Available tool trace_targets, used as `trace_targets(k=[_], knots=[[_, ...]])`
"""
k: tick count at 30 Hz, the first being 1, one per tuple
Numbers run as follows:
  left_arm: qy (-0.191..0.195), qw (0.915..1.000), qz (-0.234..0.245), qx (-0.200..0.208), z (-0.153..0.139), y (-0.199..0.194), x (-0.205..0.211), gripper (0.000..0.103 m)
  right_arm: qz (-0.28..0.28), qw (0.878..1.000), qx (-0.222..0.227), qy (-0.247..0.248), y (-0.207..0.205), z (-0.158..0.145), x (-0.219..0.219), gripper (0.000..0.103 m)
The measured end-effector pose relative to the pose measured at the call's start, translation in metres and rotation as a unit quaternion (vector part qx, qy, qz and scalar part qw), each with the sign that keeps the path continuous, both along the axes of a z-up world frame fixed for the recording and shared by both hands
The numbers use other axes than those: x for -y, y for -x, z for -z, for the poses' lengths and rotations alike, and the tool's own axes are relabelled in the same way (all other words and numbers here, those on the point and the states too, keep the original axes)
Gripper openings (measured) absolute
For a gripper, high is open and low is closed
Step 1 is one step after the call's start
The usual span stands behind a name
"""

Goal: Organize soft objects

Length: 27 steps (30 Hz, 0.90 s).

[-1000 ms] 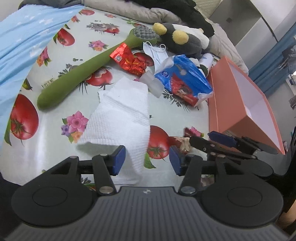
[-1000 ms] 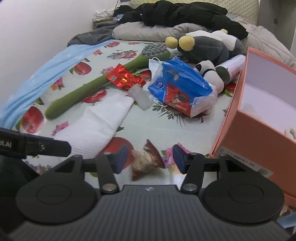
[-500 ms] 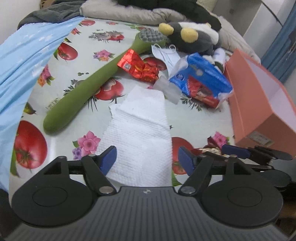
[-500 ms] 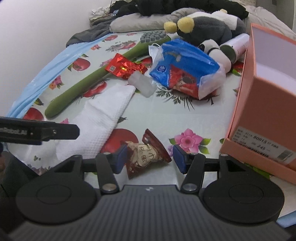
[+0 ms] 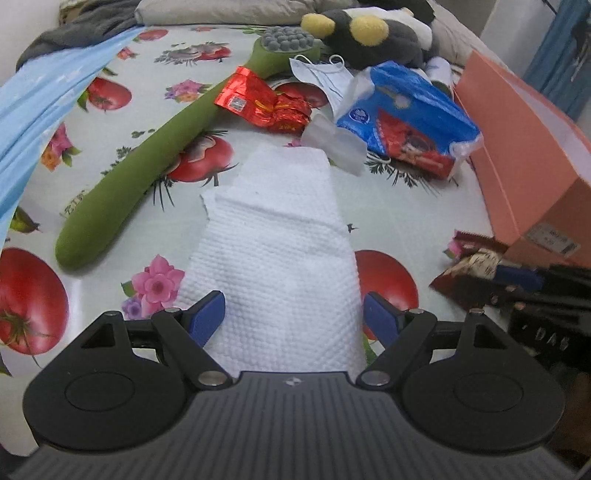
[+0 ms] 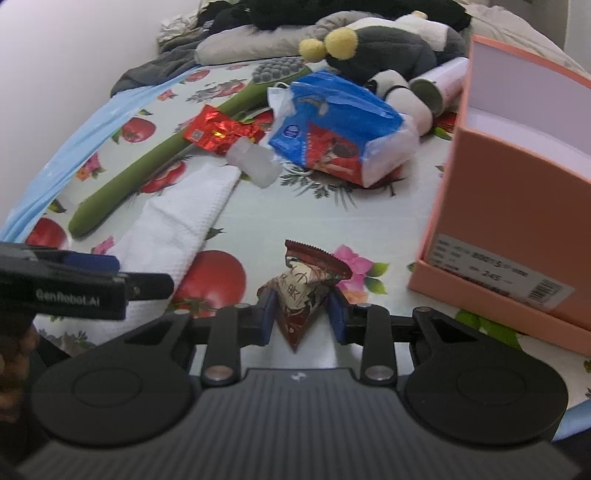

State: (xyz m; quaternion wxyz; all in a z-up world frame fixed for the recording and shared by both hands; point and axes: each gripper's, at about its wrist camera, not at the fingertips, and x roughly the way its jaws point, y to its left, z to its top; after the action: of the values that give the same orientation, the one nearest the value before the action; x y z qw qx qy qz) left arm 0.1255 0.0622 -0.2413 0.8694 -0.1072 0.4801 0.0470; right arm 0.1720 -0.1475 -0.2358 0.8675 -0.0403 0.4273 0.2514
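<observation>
Since the earlier frames both claws have sunk toward the tomato-print cloth (image 5: pixel 402 206) and their jaws have been moving: the left claw (image 5: pixel 295 319) has just been opening and now stands wide, its blue pads astride the near end of the white towel (image 5: pixel 280 236) without pressing it, while the right claw (image 6: pixel 301 315) has just been closing on the brown snack packet (image 6: pixel 303 288), which sits between its pads with both touching its sides. Far to the left of the left claw a light blue sheet (image 5: pixel 40 96) runs along the edge of the surface. Ahead and left of it lies the long green massage brush (image 5: pixel 147 162), slanting away toward its grey knobbed head. Straight ahead, beyond the towel's far end, rest a red foil wrapper (image 5: pixel 262 99) and a face mask (image 5: pixel 325 75); just right of those lies the blue tissue pack (image 5: pixel 410 118), with the black plush toy (image 5: pixel 369 33) behind it. Right of the right claw stands the orange box (image 6: pixel 509 206), open at the top, close beside the packet but apart from it.
</observation>
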Motion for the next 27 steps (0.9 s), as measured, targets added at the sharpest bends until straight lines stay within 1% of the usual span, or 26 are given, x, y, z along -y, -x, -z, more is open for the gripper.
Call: trace_targets(k=[1,4,5,7,9,10,12,13,14,15,17,20,24,27], knots=[[-0.008,1.0000,0.003,0.000,0.001,0.000,0.003,0.085,0.003,1.000,0.000,0.003,0.000,0.000,0.001,0.034],[-0.050,0.9986,0.012,-0.010,0.005,-0.005,0.011,0.085,0.008,1.000,0.000,0.006,-0.001,0.000,0.002,0.034],[-0.057,0.9982,0.014,-0.011,0.006,-0.007,0.013,0.085,0.009,1.000,0.001,0.008,-0.001,-0.001,0.002,0.034],[-0.057,0.9983,0.009,-0.009,0.006,-0.009,0.013,0.082,0.011,1.000,0.001,0.010,0.000,-0.001,0.003,0.034],[-0.060,0.9982,0.008,-0.006,0.006,-0.009,0.013,0.069,0.012,1.000,0.000,0.012,0.000,-0.002,0.004,0.034],[-0.060,0.9982,0.005,-0.003,0.005,-0.009,0.013,0.065,0.014,1.000,0.000,0.013,0.000,-0.003,0.005,0.034],[-0.060,0.9982,0.003,0.000,0.003,-0.009,0.013,0.044,0.018,1.000,-0.002,0.012,0.001,-0.004,0.006,0.034],[-0.058,0.9983,0.001,0.001,0.002,-0.009,0.012,0.037,0.019,1.000,-0.003,0.011,0.001,-0.005,0.007,0.034],[-0.055,0.9985,0.000,0.002,0.001,-0.008,0.012,0.023,0.019,1.000,-0.003,0.011,0.001,-0.006,0.007,0.034],[-0.052,0.9986,-0.001,0.003,0.000,-0.008,0.011,0.013,0.019,1.000,-0.003,0.010,0.002,-0.008,0.008,0.034],[-0.042,0.9991,-0.009,0.005,-0.003,-0.006,0.009,0.009,0.018,1.000,0.001,0.008,0.003,-0.013,0.006,0.034],[-0.027,0.9991,-0.024,0.021,-0.011,0.002,0.008,0.008,0.014,1.000,0.011,0.004,0.006,-0.023,0.006,0.034],[-0.016,0.9975,-0.038,0.057,-0.035,0.014,0.009,0.008,0.015,1.000,0.020,-0.009,0.013,-0.041,0.007,0.033],[0.002,0.9960,-0.044,0.078,-0.053,0.021,0.010,0.008,0.016,0.999,0.032,-0.016,0.019,-0.055,0.007,0.033]])
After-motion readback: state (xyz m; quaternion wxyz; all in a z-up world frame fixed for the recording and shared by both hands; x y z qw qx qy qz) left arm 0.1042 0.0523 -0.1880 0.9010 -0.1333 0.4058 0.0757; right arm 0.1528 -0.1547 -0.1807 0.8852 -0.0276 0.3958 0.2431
